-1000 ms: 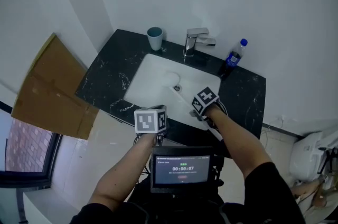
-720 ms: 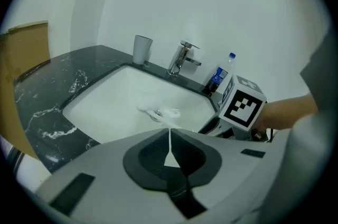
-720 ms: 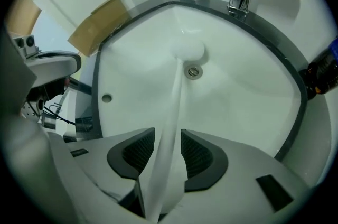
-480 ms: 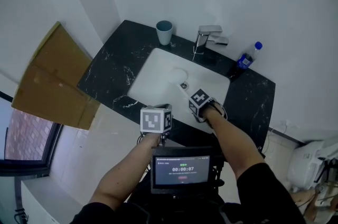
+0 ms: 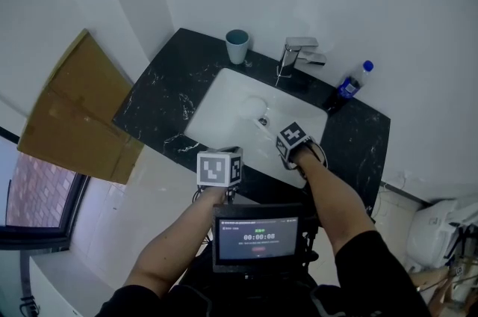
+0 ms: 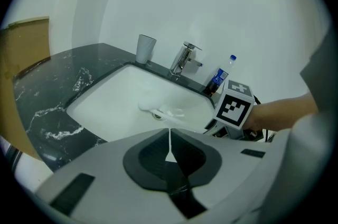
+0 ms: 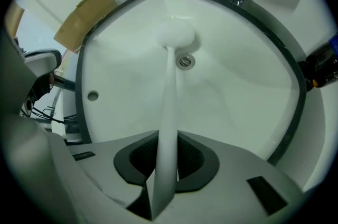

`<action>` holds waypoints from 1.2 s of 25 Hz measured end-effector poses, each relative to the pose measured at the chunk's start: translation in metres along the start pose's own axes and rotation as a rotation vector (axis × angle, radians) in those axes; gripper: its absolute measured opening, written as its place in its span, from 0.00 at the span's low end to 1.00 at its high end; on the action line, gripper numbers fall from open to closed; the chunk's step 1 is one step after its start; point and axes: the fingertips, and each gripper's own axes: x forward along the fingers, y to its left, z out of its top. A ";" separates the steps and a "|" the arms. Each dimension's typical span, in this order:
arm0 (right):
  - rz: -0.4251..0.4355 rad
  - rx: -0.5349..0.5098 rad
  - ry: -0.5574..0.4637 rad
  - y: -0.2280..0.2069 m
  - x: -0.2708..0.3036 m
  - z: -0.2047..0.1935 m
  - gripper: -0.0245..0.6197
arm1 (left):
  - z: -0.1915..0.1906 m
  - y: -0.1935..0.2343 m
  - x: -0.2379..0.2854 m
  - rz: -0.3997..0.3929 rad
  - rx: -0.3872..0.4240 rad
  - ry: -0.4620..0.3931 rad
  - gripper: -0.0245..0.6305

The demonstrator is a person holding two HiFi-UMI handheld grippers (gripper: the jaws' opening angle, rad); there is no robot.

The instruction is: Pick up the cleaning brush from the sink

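A white cleaning brush [image 7: 170, 106] lies in the white sink [image 7: 237, 91], its round head [image 7: 174, 35] just beyond the drain and its long handle running back towards me. My right gripper [image 7: 168, 157] points straight down over the basin. Its jaws are closing, the handle stands between the dark pads, and both pads touch it. In the head view the right gripper [image 5: 288, 146] hangs above the sink's near right part, with the brush [image 5: 261, 125] beside it. My left gripper [image 6: 169, 149] is shut with nothing in it, held at the counter's front edge [image 5: 217, 168].
A chrome faucet [image 5: 299, 54] stands behind the sink, with a blue-grey cup [image 5: 237, 46] to its left and a blue bottle [image 5: 349, 87] to its right on the black marble counter [image 5: 157, 102]. Cardboard [image 5: 71, 114] leans at the left. A small screen [image 5: 258, 237] sits at my chest.
My right gripper has sunk a little lower into the sink, over the brush handle. The left gripper has stayed at the counter's front edge.
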 end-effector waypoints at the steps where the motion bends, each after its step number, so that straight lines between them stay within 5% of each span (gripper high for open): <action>1: -0.004 0.009 -0.012 0.001 -0.004 0.000 0.11 | 0.001 0.000 -0.003 -0.004 0.003 -0.004 0.08; 8: 0.004 0.089 -0.150 0.019 -0.053 -0.013 0.11 | 0.007 -0.016 -0.040 -0.093 0.053 -0.035 0.08; 16: 0.083 0.222 -0.398 0.072 -0.090 -0.058 0.11 | -0.017 -0.030 -0.071 -0.184 0.207 -0.060 0.08; 20: 0.093 0.273 -0.516 0.101 -0.106 -0.098 0.11 | -0.039 -0.040 -0.098 -0.184 0.250 -0.106 0.06; 30: 0.109 0.207 -0.704 0.177 -0.140 -0.213 0.10 | -0.125 -0.080 -0.174 -0.131 0.250 -0.102 0.06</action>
